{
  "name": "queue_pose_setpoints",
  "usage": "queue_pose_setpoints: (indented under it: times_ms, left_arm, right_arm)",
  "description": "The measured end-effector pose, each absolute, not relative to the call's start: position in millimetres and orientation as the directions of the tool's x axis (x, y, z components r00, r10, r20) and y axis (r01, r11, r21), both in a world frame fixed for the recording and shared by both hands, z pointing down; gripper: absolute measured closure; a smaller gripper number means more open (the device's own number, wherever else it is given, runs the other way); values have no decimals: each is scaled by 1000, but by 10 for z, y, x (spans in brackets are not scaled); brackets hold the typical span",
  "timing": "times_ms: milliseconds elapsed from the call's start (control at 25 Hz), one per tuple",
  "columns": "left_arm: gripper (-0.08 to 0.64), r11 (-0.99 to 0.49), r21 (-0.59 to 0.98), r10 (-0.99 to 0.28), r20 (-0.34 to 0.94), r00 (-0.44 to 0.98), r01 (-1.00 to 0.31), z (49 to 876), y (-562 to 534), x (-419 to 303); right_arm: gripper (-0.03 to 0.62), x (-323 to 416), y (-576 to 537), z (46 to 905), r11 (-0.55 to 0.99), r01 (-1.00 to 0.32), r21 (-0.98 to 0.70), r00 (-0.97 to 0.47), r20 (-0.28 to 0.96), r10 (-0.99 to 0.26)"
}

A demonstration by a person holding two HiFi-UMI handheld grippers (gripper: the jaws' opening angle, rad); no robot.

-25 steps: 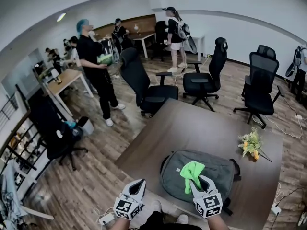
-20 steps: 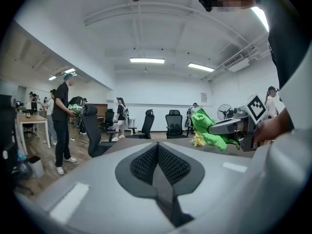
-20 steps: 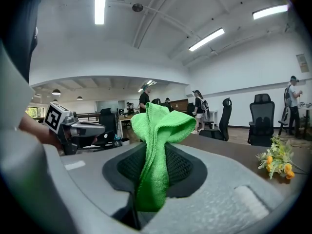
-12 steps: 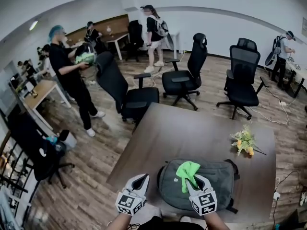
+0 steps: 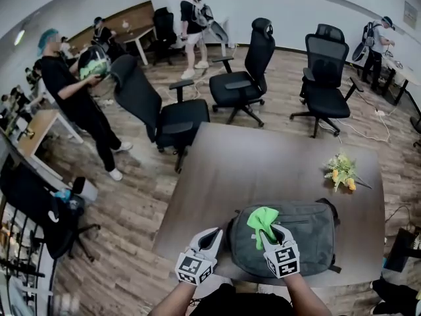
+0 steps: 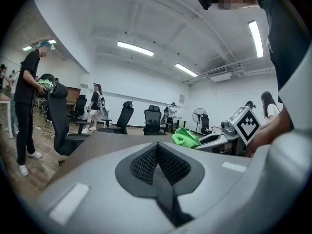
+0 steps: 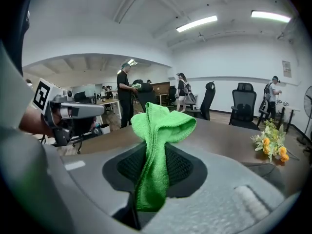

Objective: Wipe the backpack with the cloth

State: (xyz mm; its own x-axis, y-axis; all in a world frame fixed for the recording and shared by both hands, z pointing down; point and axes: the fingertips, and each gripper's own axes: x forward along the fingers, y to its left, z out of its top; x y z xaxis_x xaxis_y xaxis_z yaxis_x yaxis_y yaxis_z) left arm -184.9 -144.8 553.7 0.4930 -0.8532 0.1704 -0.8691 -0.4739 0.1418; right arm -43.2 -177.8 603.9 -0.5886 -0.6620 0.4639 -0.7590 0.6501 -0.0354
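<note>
1. Head view. A grey backpack (image 5: 306,239) lies flat at the near edge of a brown table (image 5: 263,157).
2. A green cloth (image 5: 262,218) sits bunched over the backpack's left part, held by the right gripper (image 5: 275,233). That gripper is over the backpack, marker cube toward the person.
3. The left gripper (image 5: 212,237) is just beside the backpack's left edge, at the table's near edge. Whether it touches the backpack, I cannot tell.
4. Flowers (image 5: 341,172) lie on the table's far right, well apart from the backpack.
5. Black chairs (image 5: 240,78) stand on the wood floor beyond the table. A person (image 5: 72,104) in black stands at the left, and others stand farther back.
6. Left gripper view. The jaws are pressed together with nothing between them: clenched and empty.
7. Past the jaws lies the tabletop. The cloth shows at the right, with the right gripper and its marker cube (image 6: 247,124) beside it.
8. Right gripper view. The jaws are clamped on the cloth. A strip of it runs down between the pads, and a folded bunch stands up above them.
9. The flowers lie on the table at the right. The left gripper shows at the left edge.
</note>
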Motion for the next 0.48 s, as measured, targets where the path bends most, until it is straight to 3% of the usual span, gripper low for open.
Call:
queue_pose_setpoints:
  times_ms: [480]
  left_arm:
    - [545, -529, 151, -802, 232, 550, -835, 5799, -1623, -2005]
  right_arm:
    - [485, -821, -2083, 6668, 609, -792, -48, -523, 569, -635]
